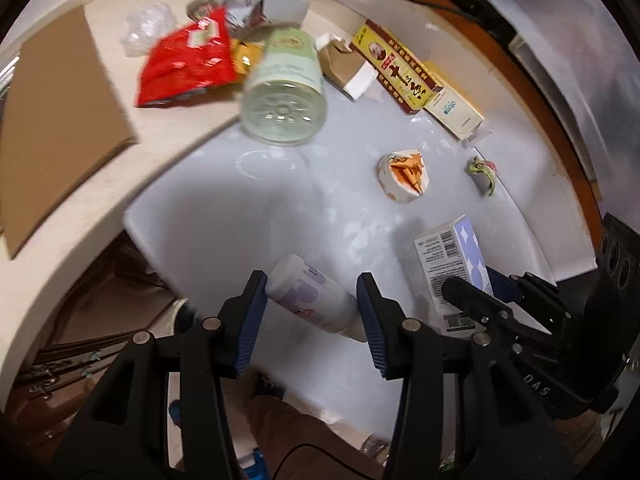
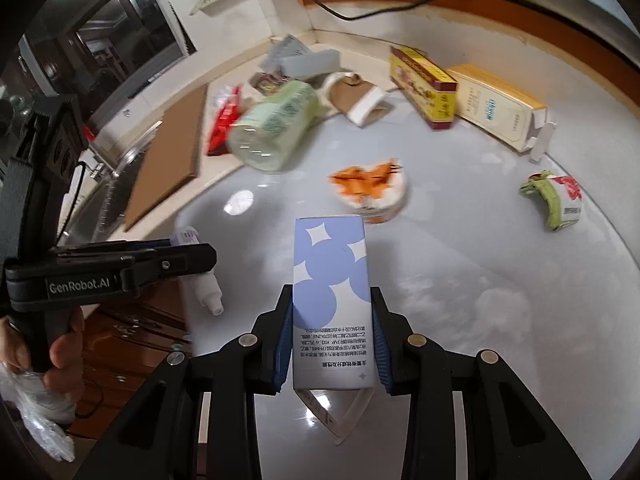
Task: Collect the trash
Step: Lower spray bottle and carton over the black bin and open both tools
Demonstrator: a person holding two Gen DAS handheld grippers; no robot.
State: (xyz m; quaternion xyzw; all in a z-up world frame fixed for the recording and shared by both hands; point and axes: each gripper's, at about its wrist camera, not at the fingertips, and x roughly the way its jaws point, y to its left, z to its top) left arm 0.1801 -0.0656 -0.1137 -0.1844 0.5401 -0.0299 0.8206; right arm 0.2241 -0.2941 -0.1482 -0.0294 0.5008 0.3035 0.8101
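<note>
My left gripper (image 1: 312, 304) holds a small white bottle with purple print (image 1: 312, 300) between its blue pads, near the table's front edge; the bottle also shows in the right wrist view (image 2: 202, 276). My right gripper (image 2: 332, 320) is shut on a white and lilac carton (image 2: 330, 280), held above the white table (image 2: 460, 280); the carton also shows in the left wrist view (image 1: 456, 264). Loose trash lies beyond: a crumpled orange and white wrapper (image 2: 372, 192), a green crumpled wrapper (image 2: 556, 200), a clear jar with green label (image 2: 272, 132), a red bag (image 1: 188, 60).
A red and yellow box (image 2: 424, 88) and a cream box (image 2: 496, 108) lie at the back. A brown cardboard sheet (image 1: 60, 120) lies on the left counter. Torn cartons and paper pile in the far corner (image 2: 304, 64). The hand on the left gripper holds a plastic bag (image 2: 36, 408).
</note>
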